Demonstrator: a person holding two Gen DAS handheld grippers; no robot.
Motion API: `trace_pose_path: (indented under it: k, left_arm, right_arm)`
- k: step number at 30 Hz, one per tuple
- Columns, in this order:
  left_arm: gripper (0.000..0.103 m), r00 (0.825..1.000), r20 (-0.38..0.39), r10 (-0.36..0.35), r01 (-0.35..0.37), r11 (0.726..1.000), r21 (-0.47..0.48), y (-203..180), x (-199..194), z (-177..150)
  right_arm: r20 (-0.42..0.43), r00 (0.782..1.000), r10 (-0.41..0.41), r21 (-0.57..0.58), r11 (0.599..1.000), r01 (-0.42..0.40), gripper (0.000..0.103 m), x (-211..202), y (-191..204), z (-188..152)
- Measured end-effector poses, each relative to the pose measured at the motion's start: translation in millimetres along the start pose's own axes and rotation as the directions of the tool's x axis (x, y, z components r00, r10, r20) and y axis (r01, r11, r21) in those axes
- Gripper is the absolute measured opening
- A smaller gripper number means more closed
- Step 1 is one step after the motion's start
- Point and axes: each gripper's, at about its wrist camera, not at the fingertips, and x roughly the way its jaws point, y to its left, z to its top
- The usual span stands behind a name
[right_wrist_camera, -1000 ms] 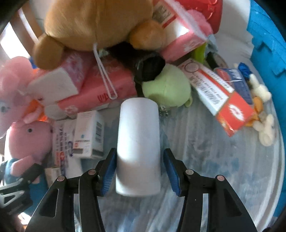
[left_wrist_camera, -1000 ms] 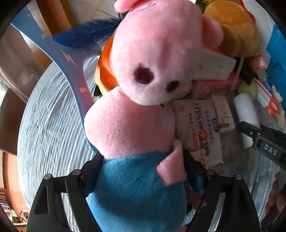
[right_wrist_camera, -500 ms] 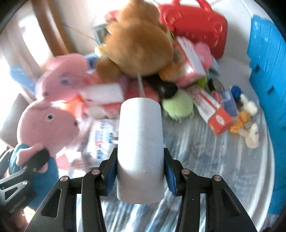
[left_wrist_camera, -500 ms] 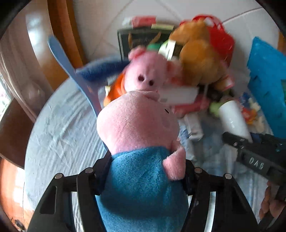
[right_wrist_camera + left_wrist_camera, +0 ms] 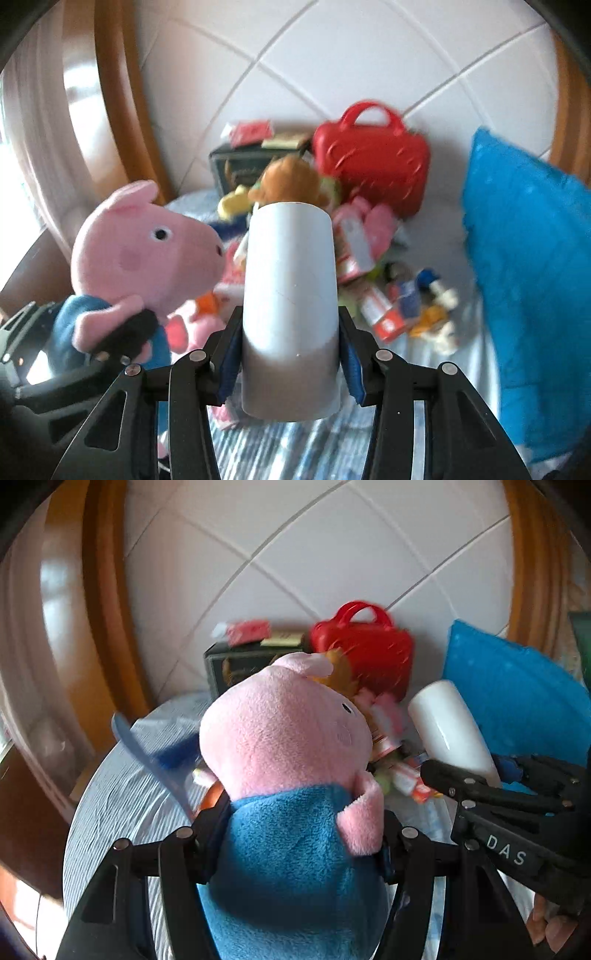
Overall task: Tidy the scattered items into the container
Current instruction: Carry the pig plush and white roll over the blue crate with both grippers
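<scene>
My left gripper (image 5: 295,845) is shut on a pink pig plush in a blue shirt (image 5: 288,775) and holds it above the table; the plush also shows in the right wrist view (image 5: 144,254). My right gripper (image 5: 290,365) is shut on a white cylinder (image 5: 290,295), lifted off the table; the cylinder also shows in the left wrist view (image 5: 448,731). A blue container (image 5: 528,280) stands at the right, also in the left wrist view (image 5: 517,694). A pile of toys and boxes (image 5: 354,243) lies behind on the round table (image 5: 110,812).
A red toy case (image 5: 373,155) and a dark box (image 5: 243,166) stand at the back by the tiled wall. A brown teddy (image 5: 288,181), a second pink plush (image 5: 199,325), small cartons (image 5: 388,317) and a blue paddle (image 5: 147,757) lie on the cloth.
Both grippers have risen and pulled back from the pile, the left carrying the pig plush and the right carrying the white cylinder off the table.
</scene>
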Motion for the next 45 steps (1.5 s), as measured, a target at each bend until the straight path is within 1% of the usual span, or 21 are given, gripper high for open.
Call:
trace_pose_path:
  k: [3, 7, 10, 13, 17, 21, 23, 24, 26, 28, 30, 31, 33, 35, 37, 38, 39, 41, 42, 44, 45]
  left_arm:
    - [0.062, 0.998, 0.047, -0.042, 0.041, 0.999, 0.019, -12.1, -14.7, 12.4]
    - [0.062, 0.991, 0.093, -0.100, 0.096, 0.994, 0.046, -39.5, -29.4, 30.6]
    - [0.062, 0.983, 0.123, -0.138, 0.130, 0.989, 0.074, -69.0, -34.5, 46.9]
    - [0.062, 0.971, 0.153, -0.183, 0.171, 0.981, 0.091, -106.5, -36.7, 66.5]
    - [0.061, 0.949, 0.207, -0.237, 0.219, 0.970, 0.108, -172.2, -41.2, 104.4]
    - [0.062, 0.923, 0.269, -0.275, 0.252, 0.961, 0.118, -254.1, -47.1, 157.1]
    - [0.062, 0.917, 0.273, -0.289, 0.273, 0.957, 0.098, -297.7, -46.8, 181.9]
    - [0.062, 0.919, 0.263, -0.292, 0.281, 0.956, 0.082, -322.5, -43.3, 194.7]
    - [0.062, 0.924, 0.232, -0.305, 0.300, 0.952, 0.059, -370.1, -32.3, 214.1]
    - [0.062, 0.939, 0.180, -0.294, 0.292, 0.956, 0.037, -414.6, -10.3, 223.4]
    - [0.062, 0.951, 0.112, -0.288, 0.287, 0.958, 0.025, -450.7, 9.5, 222.7]
    - [0.062, 0.958, 0.057, -0.279, 0.279, 0.960, 0.019, -468.0, 29.0, 222.0]
    - [0.062, 0.965, -0.058, -0.255, 0.256, 0.966, 0.013, -496.4, 70.7, 214.5]
    - [0.062, 0.960, -0.167, -0.223, 0.231, 0.972, 0.033, -519.1, 110.5, 203.7]
    - [0.062, 0.949, -0.264, -0.174, 0.198, 0.978, 0.066, -536.3, 145.2, 183.8]
    - [0.062, 0.943, -0.294, -0.155, 0.186, 0.979, 0.079, -540.1, 155.1, 173.7]
    - [0.062, 0.932, -0.338, -0.132, 0.173, 0.980, 0.094, -544.5, 168.7, 163.0]
    - [0.062, 0.903, -0.418, -0.101, 0.162, 0.980, 0.113, -551.8, 190.9, 139.8]
    - [0.062, 0.884, -0.458, -0.093, 0.163, 0.980, 0.115, -555.3, 197.8, 128.9]
    - [0.062, 0.832, -0.545, -0.102, 0.177, 0.980, 0.087, -558.4, 211.8, 108.3]
    - [0.062, 0.818, -0.566, -0.099, 0.182, 0.979, 0.092, -560.0, 215.4, 102.1]
  right_arm:
    - [0.051, 0.998, -0.041, 0.020, 0.999, 0.040, 0.046, -29.7, -10.0, 11.1]
    - [0.110, 0.987, -0.120, 0.034, 0.993, 0.117, 0.046, -64.2, -33.6, 19.6]
    - [0.150, 0.973, -0.176, 0.054, 0.984, 0.170, 0.046, -91.7, -60.5, 27.4]
    - [0.188, 0.953, -0.238, 0.067, 0.971, 0.229, 0.046, -117.4, -95.8, 34.8]
    - [0.238, 0.924, -0.299, 0.075, 0.954, 0.290, 0.046, -156.3, -160.6, 47.2]
    - [0.279, 0.893, -0.352, 0.057, 0.935, 0.350, 0.046, -193.2, -246.0, 66.1]
    - [0.289, 0.886, -0.362, 0.039, 0.930, 0.367, 0.046, -205.0, -293.4, 78.2]
    - [0.280, 0.887, -0.368, 0.034, 0.927, 0.374, 0.046, -207.8, -320.5, 85.5]
    - [0.248, 0.896, -0.369, 0.021, 0.926, 0.376, 0.046, -205.0, -365.2, 97.7]
    - [0.205, 0.905, -0.372, 0.006, 0.925, 0.379, 0.046, -190.9, -408.0, 107.8]
    - [0.146, 0.913, -0.380, 0.005, 0.923, 0.384, 0.046, -169.8, -449.1, 112.2]
    - [0.119, 0.917, -0.382, 0.006, 0.923, 0.384, 0.046, -163.8, -464.3, 110.7]
    - [0.042, 0.935, -0.352, 0.023, 0.936, 0.351, 0.046, -141.2, -493.1, 105.4]
    - [-0.029, 0.946, -0.321, 0.031, 0.946, 0.322, 0.046, -112.2, -515.9, 98.1]
    - [-0.097, 0.943, -0.319, 0.008, 0.947, 0.322, 0.046, -83.4, -532.1, 91.4]
    - [-0.137, 0.940, -0.312, -0.007, 0.950, 0.314, 0.046, -66.9, -537.7, 85.6]
    - [-0.179, 0.935, -0.306, -0.018, 0.951, 0.308, 0.046, -49.3, -542.8, 78.2]
    - [-0.244, 0.922, -0.302, -0.035, 0.953, 0.302, 0.046, -20.2, -550.1, 62.2]
    - [-0.277, 0.914, -0.297, -0.041, 0.954, 0.298, 0.046, -6.1, -554.6, 54.8]
    - [-0.346, 0.893, -0.289, -0.054, 0.956, 0.288, 0.046, 16.5, -563.8, 39.5]
    - [-0.388, 0.877, -0.284, -0.062, 0.957, 0.282, 0.046, 25.5, -566.7, 32.3]
